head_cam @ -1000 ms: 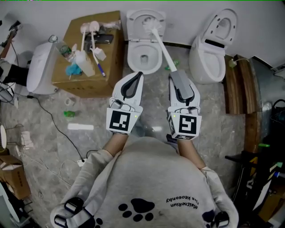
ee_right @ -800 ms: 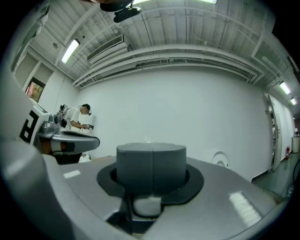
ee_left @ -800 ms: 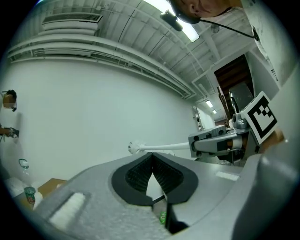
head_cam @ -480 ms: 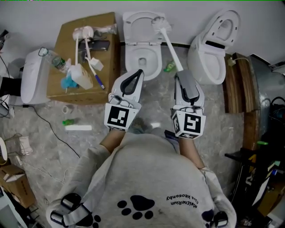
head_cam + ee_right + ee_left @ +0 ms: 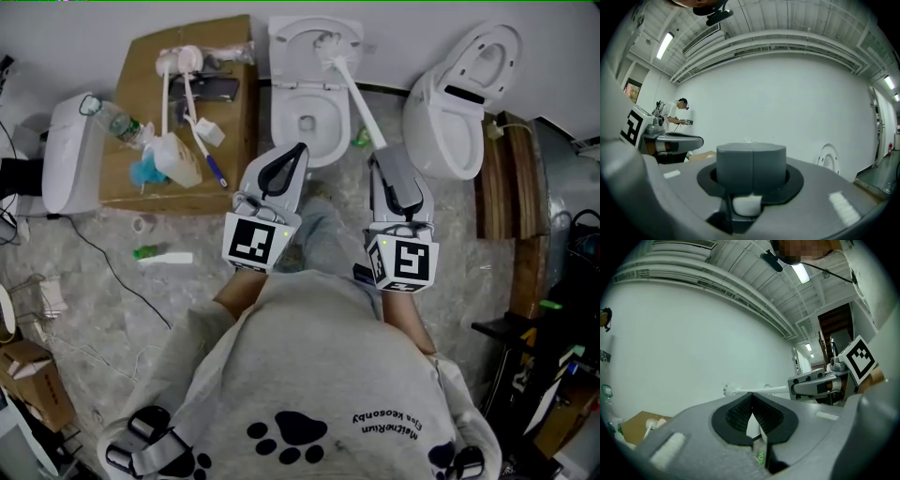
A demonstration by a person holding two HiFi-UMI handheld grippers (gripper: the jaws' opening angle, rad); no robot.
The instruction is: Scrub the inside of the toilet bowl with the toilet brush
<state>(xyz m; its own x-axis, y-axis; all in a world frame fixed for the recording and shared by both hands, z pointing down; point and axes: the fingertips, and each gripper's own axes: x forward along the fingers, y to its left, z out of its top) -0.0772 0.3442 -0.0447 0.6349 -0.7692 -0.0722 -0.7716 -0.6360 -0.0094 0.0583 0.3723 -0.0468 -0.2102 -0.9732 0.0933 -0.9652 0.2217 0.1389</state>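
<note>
Gripping toilet brush (image 5: 356, 94), right tongs (image 5: 384, 150) stay beside toilet bowl (image 5: 278, 117).

Words on your shirt
Your grey shirt (image 5: 309, 366) has two small upside-down lines of print (image 5: 389, 419) beside a paw mark (image 5: 295, 433). The letters are too small to read for sure.

Whites, greys, one brown

The toilet bowl (image 5: 281, 127) at 12 o'clock and toilet brush (image 5: 356, 94) are white; left tongs (image 5: 298, 148) and right tongs (image 5: 387, 150) are grey with black-and-white square patterns. The cardboard box (image 5: 230, 150) at 11 o'clock is brown, the floor (image 5: 94, 281) marbled grey, the sweatshirt (image 5: 309, 366) grey with black paw print.
</note>
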